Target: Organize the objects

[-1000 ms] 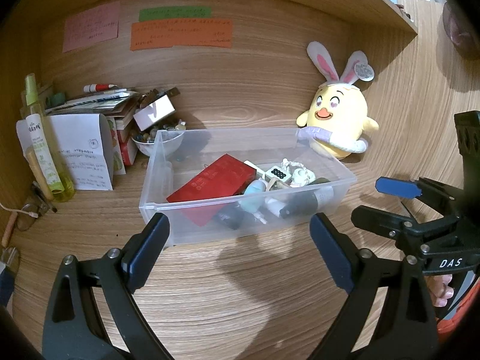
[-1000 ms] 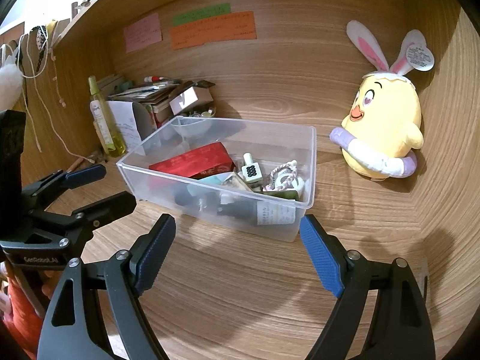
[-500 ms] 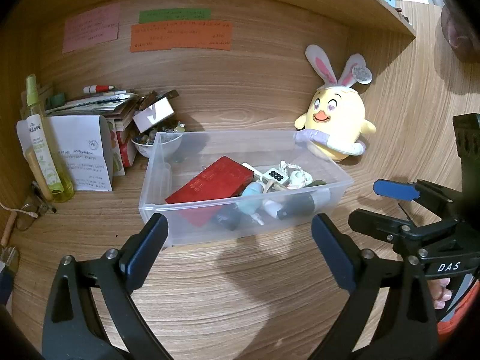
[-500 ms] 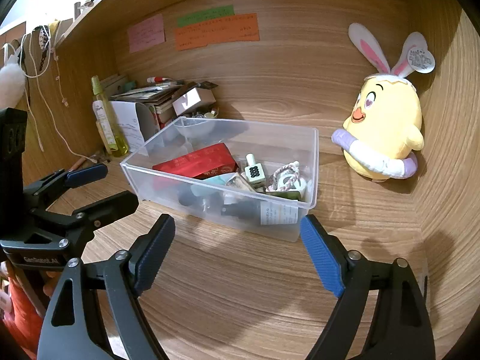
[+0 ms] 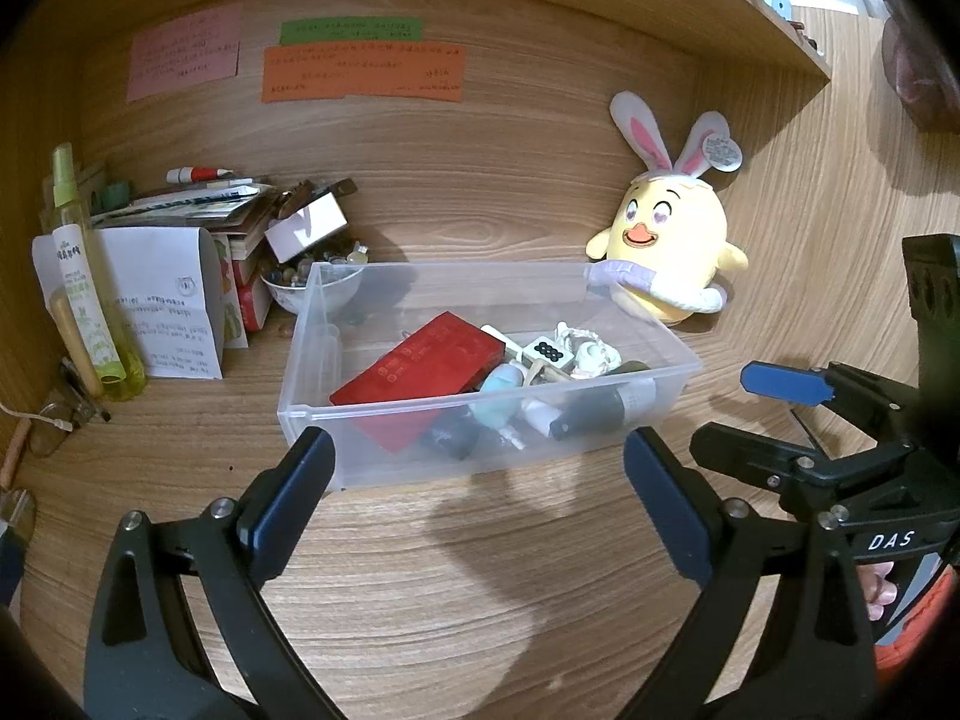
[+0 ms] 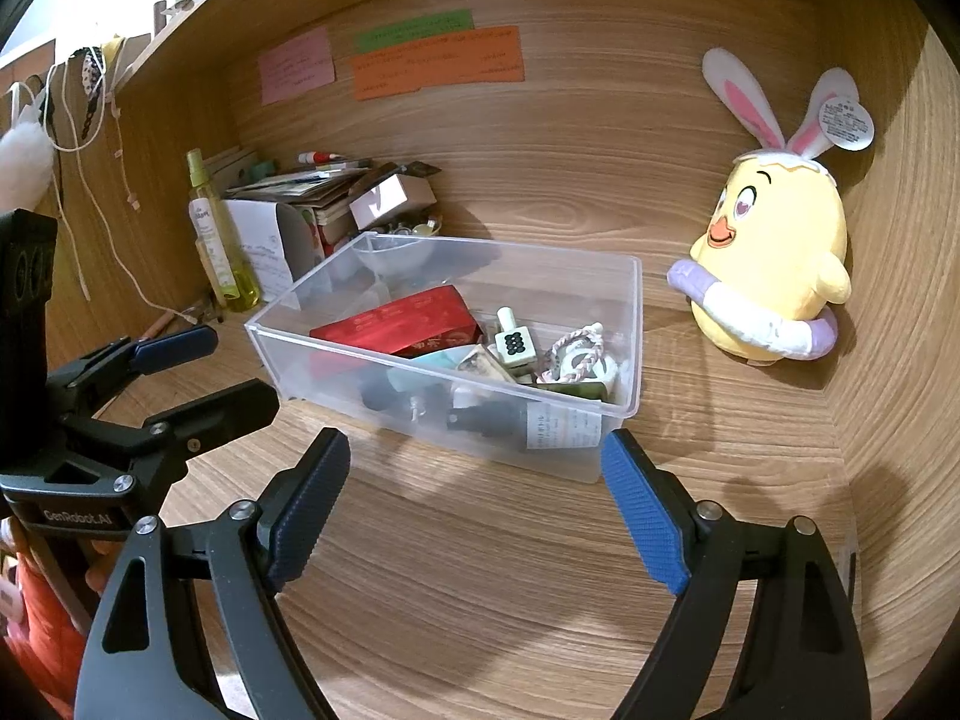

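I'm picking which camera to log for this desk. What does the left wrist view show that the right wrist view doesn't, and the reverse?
Only the left wrist view shows the right claw from the side, open, and the eyeglasses at the desk's left edge. Only the right wrist view shows the left claw from the side, open, and the white cords hanging on the left wall. Both show the clear bin holding the red box, the yellow plush chick and the green spray bottle.
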Demonstrator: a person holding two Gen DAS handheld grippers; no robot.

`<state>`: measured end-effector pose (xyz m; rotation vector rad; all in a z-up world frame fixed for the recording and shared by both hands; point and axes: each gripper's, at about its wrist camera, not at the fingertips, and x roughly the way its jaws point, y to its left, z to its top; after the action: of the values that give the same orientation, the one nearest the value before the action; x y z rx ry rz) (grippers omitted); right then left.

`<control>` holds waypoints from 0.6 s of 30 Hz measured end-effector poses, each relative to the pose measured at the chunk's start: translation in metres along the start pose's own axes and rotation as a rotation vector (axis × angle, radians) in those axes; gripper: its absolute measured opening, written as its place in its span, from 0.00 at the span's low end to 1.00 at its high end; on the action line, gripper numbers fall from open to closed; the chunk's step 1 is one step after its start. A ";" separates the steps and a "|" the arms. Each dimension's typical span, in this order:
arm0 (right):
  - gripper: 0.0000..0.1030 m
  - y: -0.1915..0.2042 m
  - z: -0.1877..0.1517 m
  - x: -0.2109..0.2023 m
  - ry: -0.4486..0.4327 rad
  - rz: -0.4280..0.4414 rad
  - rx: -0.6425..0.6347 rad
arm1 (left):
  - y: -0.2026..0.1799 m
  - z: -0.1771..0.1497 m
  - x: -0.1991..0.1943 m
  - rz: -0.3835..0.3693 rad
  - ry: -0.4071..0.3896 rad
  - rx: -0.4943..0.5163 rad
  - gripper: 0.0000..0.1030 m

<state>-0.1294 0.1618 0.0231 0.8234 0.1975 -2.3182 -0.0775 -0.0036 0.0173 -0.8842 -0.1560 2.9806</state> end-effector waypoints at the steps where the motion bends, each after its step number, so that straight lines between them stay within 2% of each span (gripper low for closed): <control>1: 0.81 0.000 0.000 0.000 0.000 -0.001 0.000 | 0.000 0.000 0.000 -0.001 -0.001 -0.001 0.96; 15: 0.82 0.000 -0.001 0.001 0.006 0.004 0.003 | -0.001 -0.002 0.002 -0.042 0.027 -0.023 0.96; 18: 0.82 -0.001 -0.002 0.001 0.008 0.004 0.006 | -0.001 -0.003 0.002 -0.032 0.019 -0.025 0.96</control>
<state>-0.1297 0.1626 0.0206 0.8351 0.1922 -2.3129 -0.0777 -0.0020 0.0141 -0.9035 -0.2059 2.9462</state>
